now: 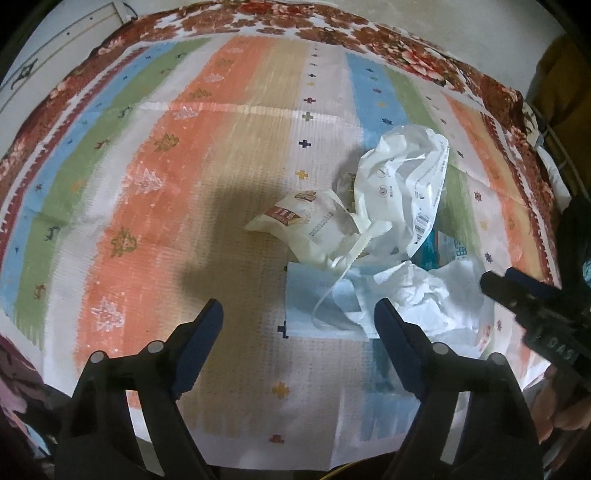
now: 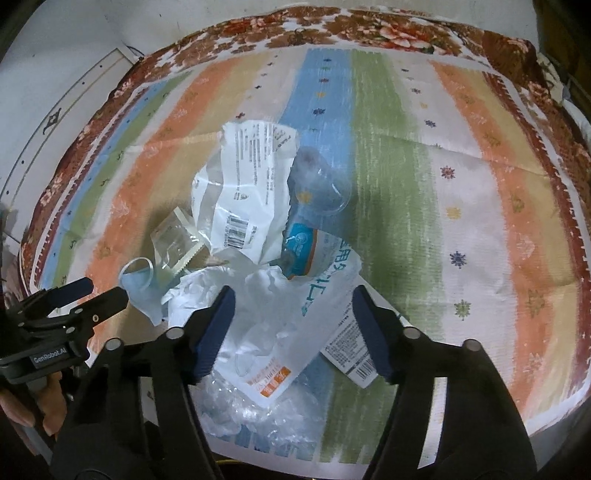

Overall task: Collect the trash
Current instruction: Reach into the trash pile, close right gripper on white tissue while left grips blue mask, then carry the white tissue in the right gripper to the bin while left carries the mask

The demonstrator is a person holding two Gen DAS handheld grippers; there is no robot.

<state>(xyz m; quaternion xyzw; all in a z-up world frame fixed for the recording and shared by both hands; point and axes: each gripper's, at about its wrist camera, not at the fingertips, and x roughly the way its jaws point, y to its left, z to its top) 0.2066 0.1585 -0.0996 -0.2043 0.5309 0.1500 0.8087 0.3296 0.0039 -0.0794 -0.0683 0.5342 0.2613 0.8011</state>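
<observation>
A heap of trash lies on a striped mat (image 1: pixel 166 192). In it are a crumpled white bag with a barcode (image 1: pixel 402 184) (image 2: pixel 243 184), a cream snack wrapper (image 1: pixel 291 221), a pale blue face mask (image 1: pixel 317 299) (image 2: pixel 142 284), a clear plastic lid (image 2: pixel 321 184) and a white printed plastic bag (image 2: pixel 295 325). My left gripper (image 1: pixel 299 310) (image 2: pixel 105 291) hangs open over the mask's left part, its right finger at the mask's edge. My right gripper (image 2: pixel 293 295) (image 1: pixel 517 295) stands open astride the white printed bag, pads apart from it.
A red floral blanket (image 1: pixel 295 22) (image 2: pixel 369 29) borders the mat on the far side and the right. A white panelled wall (image 1: pixel 55 62) stands at the upper left. Clear crinkled plastic (image 2: pixel 240 406) lies at the mat's near edge. A person's hand (image 2: pixel 33 402) holds the left gripper's handle.
</observation>
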